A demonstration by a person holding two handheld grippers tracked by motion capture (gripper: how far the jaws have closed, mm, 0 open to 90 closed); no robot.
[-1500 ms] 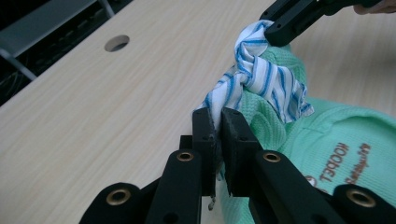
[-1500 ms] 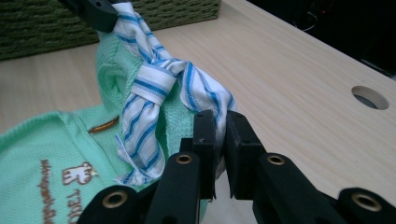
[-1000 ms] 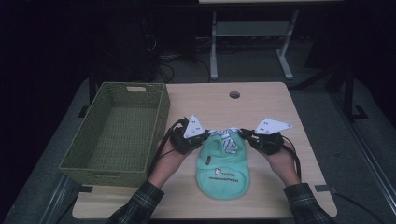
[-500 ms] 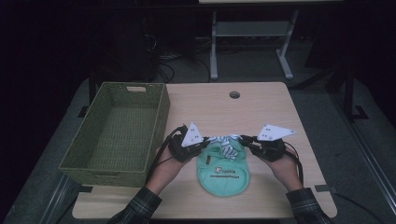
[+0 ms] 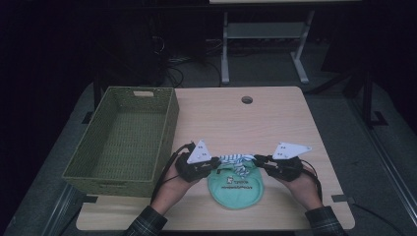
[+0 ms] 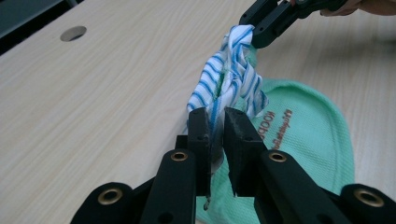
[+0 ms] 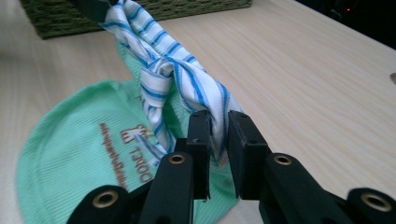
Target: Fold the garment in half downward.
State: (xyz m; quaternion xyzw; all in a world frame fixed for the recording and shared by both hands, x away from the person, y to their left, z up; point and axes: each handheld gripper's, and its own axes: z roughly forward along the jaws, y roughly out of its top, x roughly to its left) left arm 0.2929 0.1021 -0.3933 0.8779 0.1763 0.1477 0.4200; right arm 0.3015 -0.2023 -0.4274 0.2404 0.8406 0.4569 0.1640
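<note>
On the bench (image 5: 275,123), beside the basket (image 5: 123,142), the high view shows both hands low; the gripper views show left tongs (image 6: 217,126) and right tongs (image 7: 215,128), just easing wider, each pinching the striped cloth (image 7: 173,79) atop the green bib (image 5: 236,189).

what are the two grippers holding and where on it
Both hold the green bib by its blue-striped trim: the left gripper pinches one end, the right gripper the other, though both jaws have just been easing open.
</note>
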